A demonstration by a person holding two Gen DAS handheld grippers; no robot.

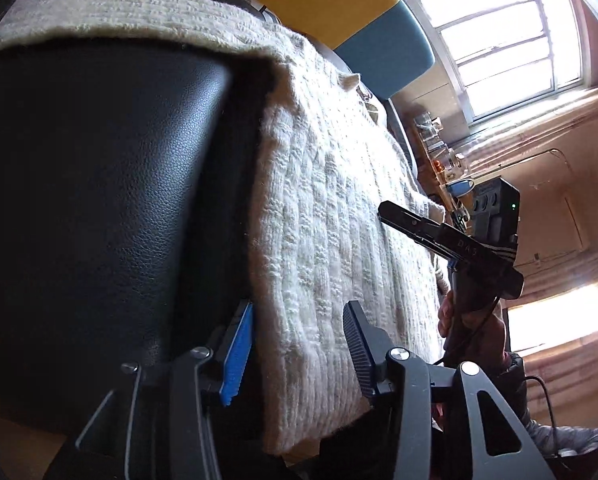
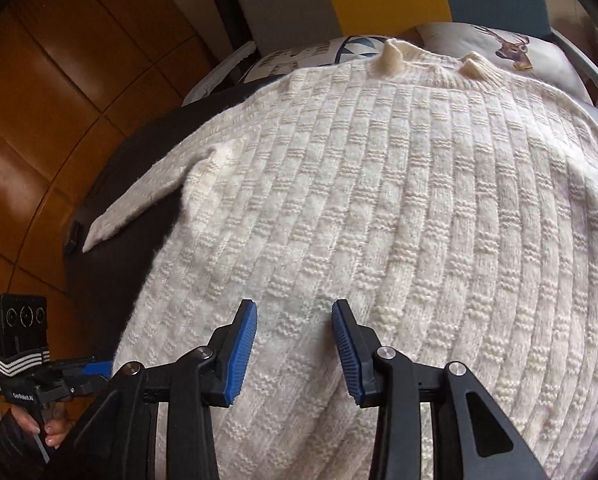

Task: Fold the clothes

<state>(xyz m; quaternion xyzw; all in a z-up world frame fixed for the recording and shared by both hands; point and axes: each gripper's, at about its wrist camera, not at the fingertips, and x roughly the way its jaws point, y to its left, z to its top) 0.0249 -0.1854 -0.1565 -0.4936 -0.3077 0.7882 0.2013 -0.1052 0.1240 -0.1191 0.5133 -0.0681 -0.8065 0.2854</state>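
A cream sweater (image 2: 379, 208) of thick wool lies spread flat on a black leather seat (image 1: 99, 208). Its knit has a raised pattern of small blocks in long vertical ribs, and the surface looks soft and a little fuzzy. The leather under it is smooth, with a fine grain and a soft shine.

In the right wrist view the long axis of the sweater runs away from the camera: the ribbed collar (image 2: 431, 60) points to the far side, toward two printed cushions (image 2: 511, 52), and the hem is near the camera. One sleeve (image 2: 139, 208) goes out to the left and lies flat on the dark seat.

The right hand-held gripper (image 2: 295, 344) hovers over the lower body of the sweater with its blue ribbed pads (image 2: 243, 352) spread apart, pinching nothing. The left hand-held gripper (image 1: 299, 344) is also spread, at the side edge of the sweater near the hem; one pad is beside the leather, the other over the knit. It holds nothing.
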